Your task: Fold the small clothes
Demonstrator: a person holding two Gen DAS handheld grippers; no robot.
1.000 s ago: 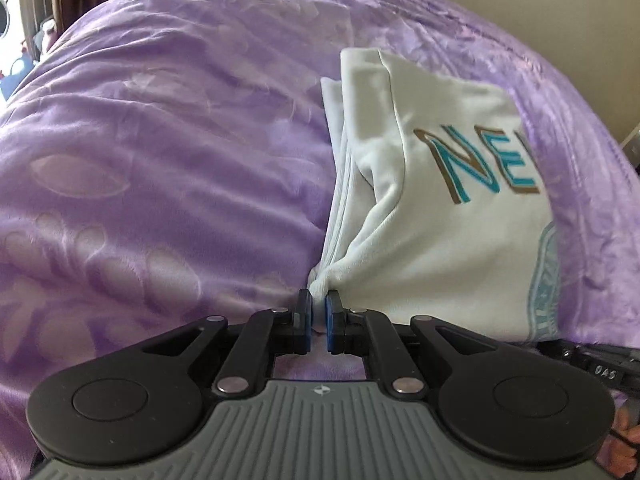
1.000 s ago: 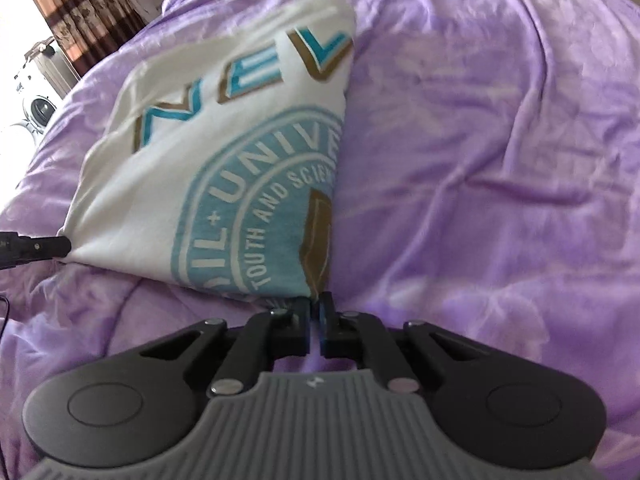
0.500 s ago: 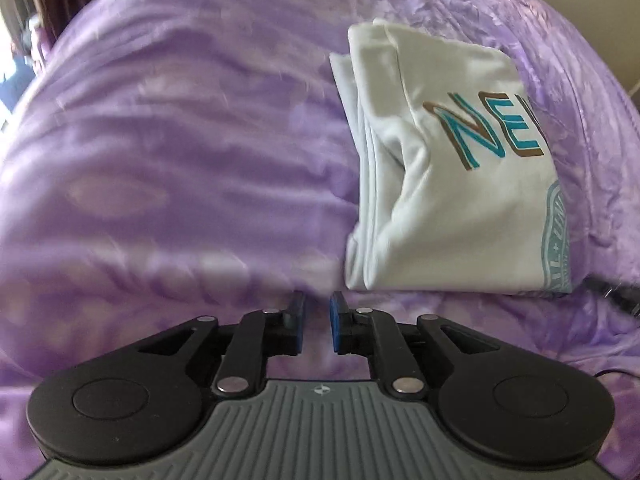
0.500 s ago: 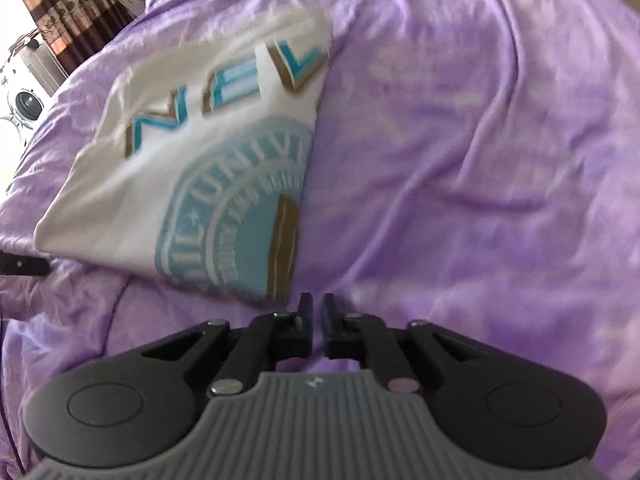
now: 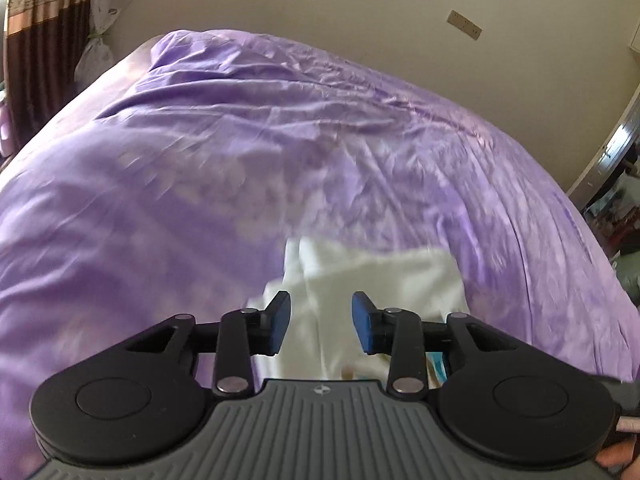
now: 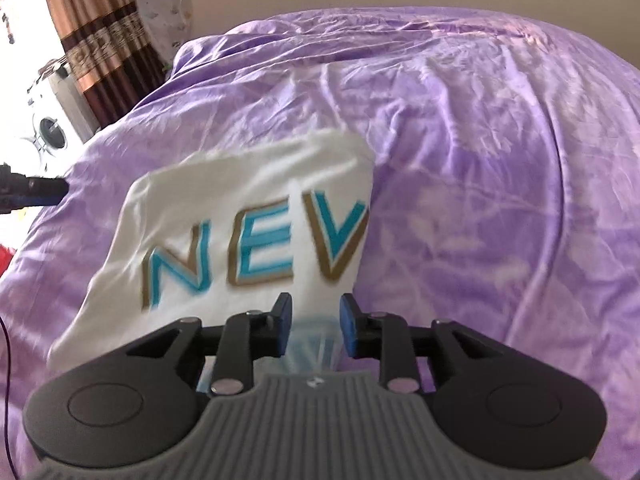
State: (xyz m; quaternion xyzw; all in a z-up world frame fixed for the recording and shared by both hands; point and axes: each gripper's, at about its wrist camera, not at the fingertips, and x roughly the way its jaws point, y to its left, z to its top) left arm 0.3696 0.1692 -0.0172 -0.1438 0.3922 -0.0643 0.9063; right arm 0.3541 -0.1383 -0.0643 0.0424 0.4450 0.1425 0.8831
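Observation:
A folded white T-shirt (image 6: 240,200) with teal and gold letters "NEV" lies flat on the purple bedspread (image 6: 480,160). In the left wrist view only its plain white upper part (image 5: 380,276) shows, blurred, beyond the fingers. My left gripper (image 5: 320,328) hovers above the shirt, its jaws opening, with nothing pinched between the blue pads. My right gripper (image 6: 314,330) hangs over the shirt's printed near half, its jaws opening too, and the cloth seen in the gap lies below them, not gripped. The other gripper's black tip (image 6: 32,192) pokes in at the left edge.
The purple bedspread (image 5: 200,160) covers the whole bed, rumpled toward the far side. Brown patterned curtains (image 6: 92,40) and a white washing machine (image 6: 48,128) stand beyond the bed's left edge. A beige wall (image 5: 360,20) is behind, and a doorway (image 5: 616,184) at the right.
Both grippers let go of the shirt's near corners, opened and lifted up and back. The shirt now lies lower in both views and more of the room shows.

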